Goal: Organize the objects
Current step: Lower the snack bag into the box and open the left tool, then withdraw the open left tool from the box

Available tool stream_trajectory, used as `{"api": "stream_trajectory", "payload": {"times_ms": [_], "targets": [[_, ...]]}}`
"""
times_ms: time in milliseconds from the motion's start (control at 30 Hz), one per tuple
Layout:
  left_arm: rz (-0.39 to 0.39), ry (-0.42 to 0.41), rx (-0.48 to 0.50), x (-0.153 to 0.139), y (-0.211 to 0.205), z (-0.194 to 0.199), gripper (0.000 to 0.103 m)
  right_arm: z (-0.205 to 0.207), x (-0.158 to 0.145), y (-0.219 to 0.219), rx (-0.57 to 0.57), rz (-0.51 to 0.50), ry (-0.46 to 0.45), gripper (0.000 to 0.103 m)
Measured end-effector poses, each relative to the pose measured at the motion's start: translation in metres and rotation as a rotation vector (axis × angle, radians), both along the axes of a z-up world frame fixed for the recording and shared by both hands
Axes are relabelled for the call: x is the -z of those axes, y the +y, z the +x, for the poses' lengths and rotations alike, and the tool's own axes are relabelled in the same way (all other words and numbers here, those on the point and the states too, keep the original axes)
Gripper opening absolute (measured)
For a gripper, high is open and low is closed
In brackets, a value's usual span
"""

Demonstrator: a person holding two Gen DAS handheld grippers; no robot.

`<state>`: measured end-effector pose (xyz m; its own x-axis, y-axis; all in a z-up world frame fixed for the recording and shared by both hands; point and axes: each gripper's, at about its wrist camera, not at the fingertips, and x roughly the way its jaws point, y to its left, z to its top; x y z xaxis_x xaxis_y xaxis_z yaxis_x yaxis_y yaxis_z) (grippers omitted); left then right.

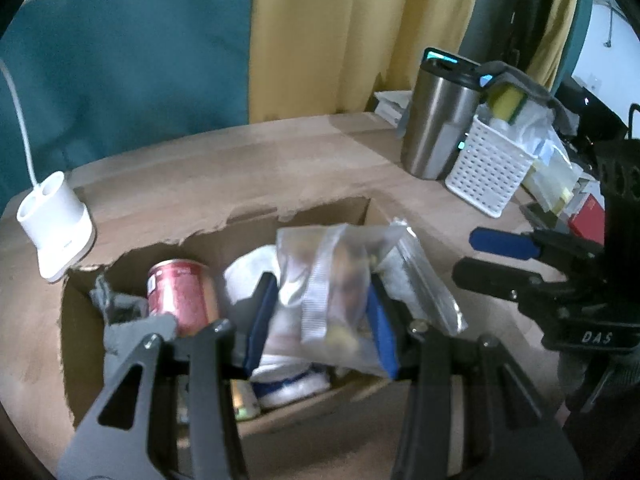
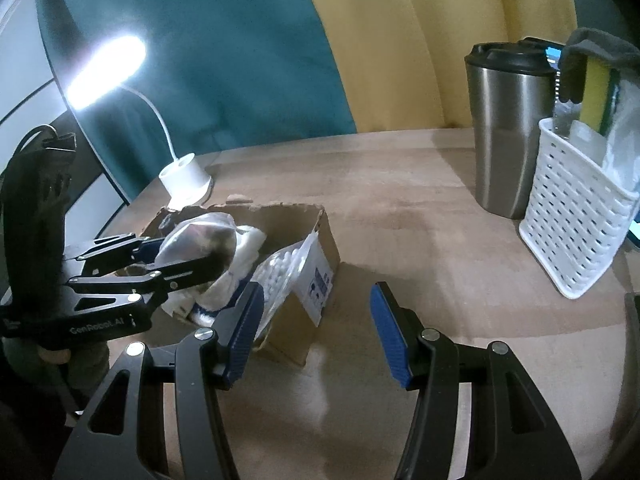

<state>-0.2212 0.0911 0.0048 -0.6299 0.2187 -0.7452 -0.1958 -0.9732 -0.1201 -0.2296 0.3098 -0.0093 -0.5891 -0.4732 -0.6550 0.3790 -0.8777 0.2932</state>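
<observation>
While left tongs [image 1: 324, 320] grip plastic bag [image 1: 332, 280], right tongs [image 2: 316, 332] gape over wooden table [image 2: 400, 208].

The bag [image 1: 332, 300] hides much of the box [image 1: 224, 236] below it, and its contents are too blurred to name. The can [image 1: 182, 300] label is unreadable. Low in the box, small items stay dark behind gripper linkage. The basket [image 2: 576, 220] is cut off by the right wrist view's edge; the clutter [image 1: 560, 184] beyond it blurs together.
</observation>
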Motion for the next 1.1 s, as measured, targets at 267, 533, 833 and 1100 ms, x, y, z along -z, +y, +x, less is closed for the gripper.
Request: {"api": "stream_trajectory", "payload": {"times_ms": [267, 533, 833, 1100], "targets": [[0.014, -0.051, 0.017, 0.01, 0.006, -0.026, 0.047, -0.018, 0.002, 0.003, 0.009, -0.007, -0.006, 0.058], [0.056, -0.084, 0.015, 0.011, 0.007, -0.032, 0.058, -0.025, 0.002, -0.001, 0.013, 0.008, -0.018, 0.058], [0.08, -0.077, 0.034, 0.002, -0.001, -0.013, 0.058, -0.02, -0.002, -0.006, 0.027, 0.027, -0.016, 0.058], [0.078, -0.045, 0.02, -0.003, -0.016, 0.01, 0.059, -0.003, -0.011, -0.012, 0.046, 0.043, -0.001, 0.058]]}}
